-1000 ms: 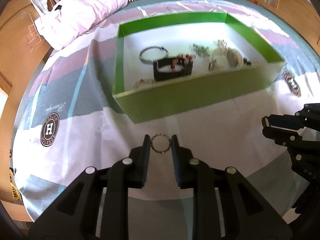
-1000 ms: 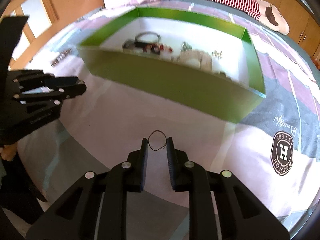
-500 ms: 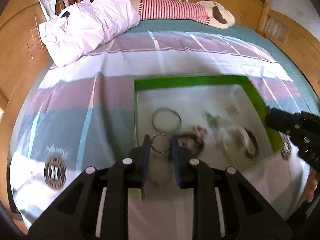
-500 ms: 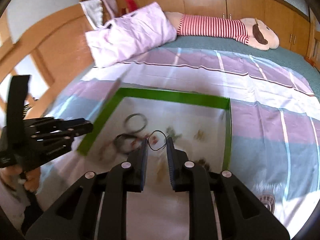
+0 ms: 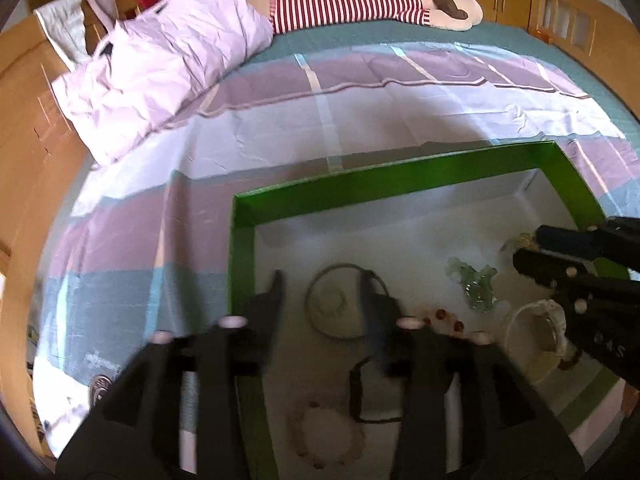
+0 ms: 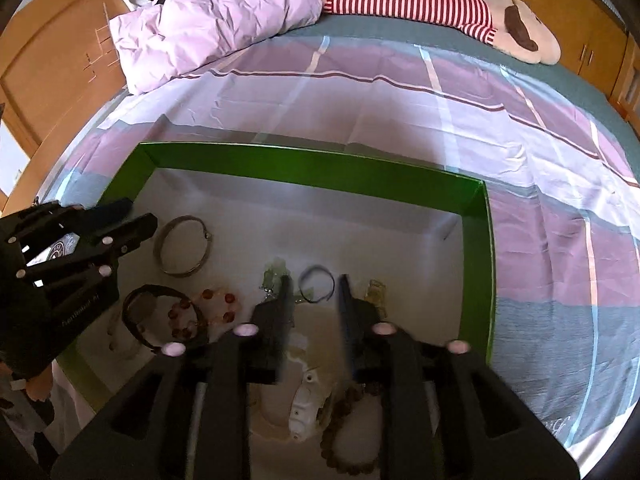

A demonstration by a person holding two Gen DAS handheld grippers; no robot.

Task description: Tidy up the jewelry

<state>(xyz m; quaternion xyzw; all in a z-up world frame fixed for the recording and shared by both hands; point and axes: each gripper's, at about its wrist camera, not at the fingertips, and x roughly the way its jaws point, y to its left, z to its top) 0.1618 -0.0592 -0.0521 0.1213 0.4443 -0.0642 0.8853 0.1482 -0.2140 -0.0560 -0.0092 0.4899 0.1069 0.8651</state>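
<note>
A green box (image 5: 400, 178) with a white floor sits on the bed and holds jewelry; it also shows in the right wrist view (image 6: 312, 170). My left gripper (image 5: 320, 284) is open over the box's left part, above a silver bangle (image 5: 340, 304). The small beaded ring it held is a blur below it. My right gripper (image 6: 314, 286) is open over the box's right part, with a thin black ring (image 6: 316, 283) between its fingertips, loose. A silver bangle (image 6: 182, 246), a black bracelet (image 6: 160, 320) and red beads (image 6: 216, 308) lie at the left.
A pink pillow (image 5: 160, 76) and a striped plush toy (image 5: 360, 2) lie at the head of the bed. Wooden bed rails (image 5: 24, 152) run along the left. A brown bead bracelet (image 6: 344, 436) and a white piece (image 6: 306, 404) lie near the box's front.
Both grippers moved forward over the box and opened. The left let go of the beaded ring and the right let go of the black ring.
</note>
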